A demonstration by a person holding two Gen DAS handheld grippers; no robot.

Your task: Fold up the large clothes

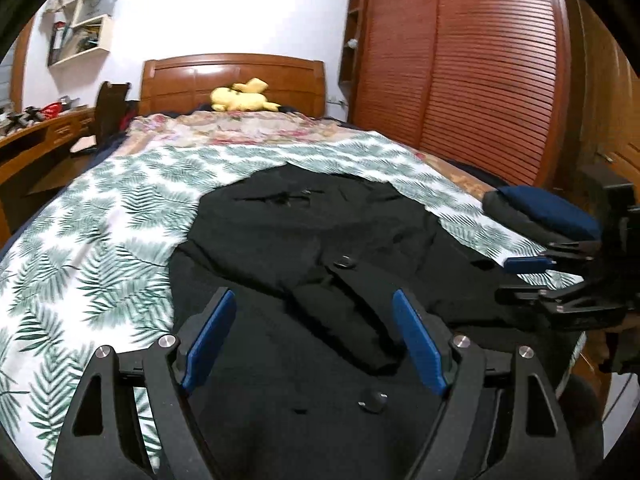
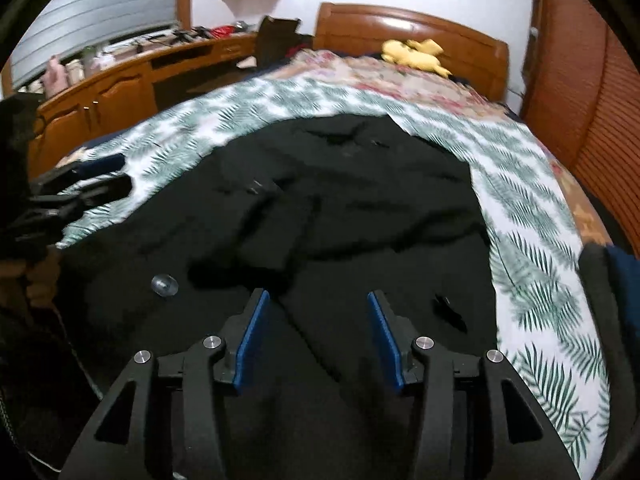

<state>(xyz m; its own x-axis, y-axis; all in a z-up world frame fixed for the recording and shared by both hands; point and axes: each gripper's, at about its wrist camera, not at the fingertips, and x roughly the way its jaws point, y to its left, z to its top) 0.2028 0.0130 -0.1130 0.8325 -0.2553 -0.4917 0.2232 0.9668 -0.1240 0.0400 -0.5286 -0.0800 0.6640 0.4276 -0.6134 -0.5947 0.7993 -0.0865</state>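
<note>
A large black coat (image 1: 320,240) with big buttons lies spread on the bed, collar end far from me, with a sleeve folded across its middle. It also shows in the right wrist view (image 2: 340,200). My left gripper (image 1: 314,300) is open and empty, hovering over the coat's near part. My right gripper (image 2: 316,300) is open and empty over the coat's near hem. In the left wrist view the right gripper (image 1: 516,278) shows at the coat's right edge. In the right wrist view the left gripper (image 2: 116,180) shows at the coat's left edge.
The bed has a leaf-print sheet (image 1: 100,248) and a floral cover (image 1: 240,128). A yellow plush toy (image 1: 240,98) lies by the wooden headboard (image 1: 232,76). A folded dark blue garment (image 1: 548,210) sits at the right edge. A desk (image 2: 120,80) stands left, a slatted wardrobe (image 1: 480,60) right.
</note>
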